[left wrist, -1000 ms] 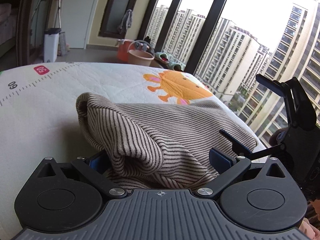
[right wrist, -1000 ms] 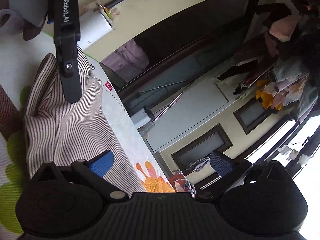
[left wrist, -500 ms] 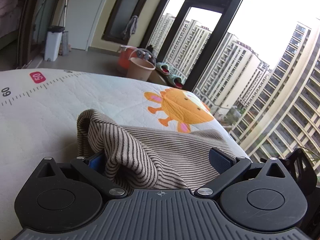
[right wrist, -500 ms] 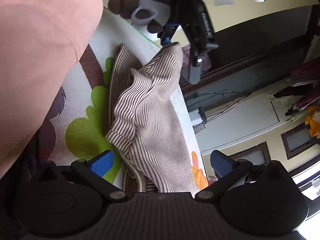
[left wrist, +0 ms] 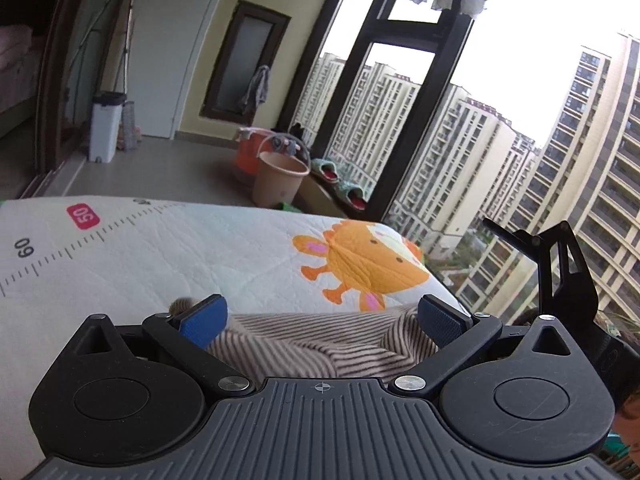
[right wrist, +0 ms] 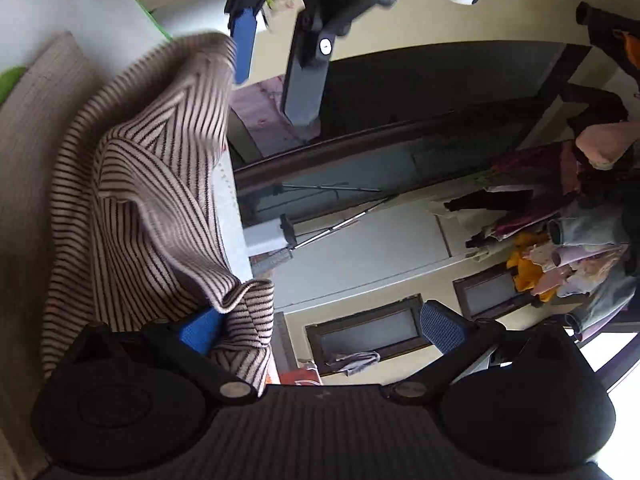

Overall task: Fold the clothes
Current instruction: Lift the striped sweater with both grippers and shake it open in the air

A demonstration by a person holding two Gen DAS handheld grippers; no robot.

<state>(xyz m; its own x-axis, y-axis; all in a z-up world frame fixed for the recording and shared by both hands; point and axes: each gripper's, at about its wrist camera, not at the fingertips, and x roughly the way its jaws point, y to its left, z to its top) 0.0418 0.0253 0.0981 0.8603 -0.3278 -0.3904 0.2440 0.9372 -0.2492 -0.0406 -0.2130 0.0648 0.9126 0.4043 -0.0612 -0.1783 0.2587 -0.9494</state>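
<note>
Since the frame half a second back, the striped garment has dropped in the left wrist view: it then bulged up between the fingers, and now only a low band shows beyond the gripper body.

Left gripper [left wrist: 322,316]: fingers spread wide, blue pads well apart, nothing clamped. The striped garment [left wrist: 320,344] lies slack under and between them on the printed mat [left wrist: 160,248]. Seen from the right wrist camera, this same gripper [right wrist: 276,76] hangs beside the garment's raised upper corner; contact there is blurred and cannot be confirmed.

Right gripper [right wrist: 320,320]: fingers also wide apart. A rolled edge of the striped garment [right wrist: 132,184] drapes against the left blue pad [right wrist: 200,330]; the other pad stands clear, so no pinch is in force.

Step in hand, as judged: release after a fold, with both tools disengaged and the cloth rumpled on the mat rather than flat.

Next move calls for: selecting a fresh edge or corner, closing each gripper on one layer only, then drawing the cloth flat or carrying it across for the following fold.
</note>
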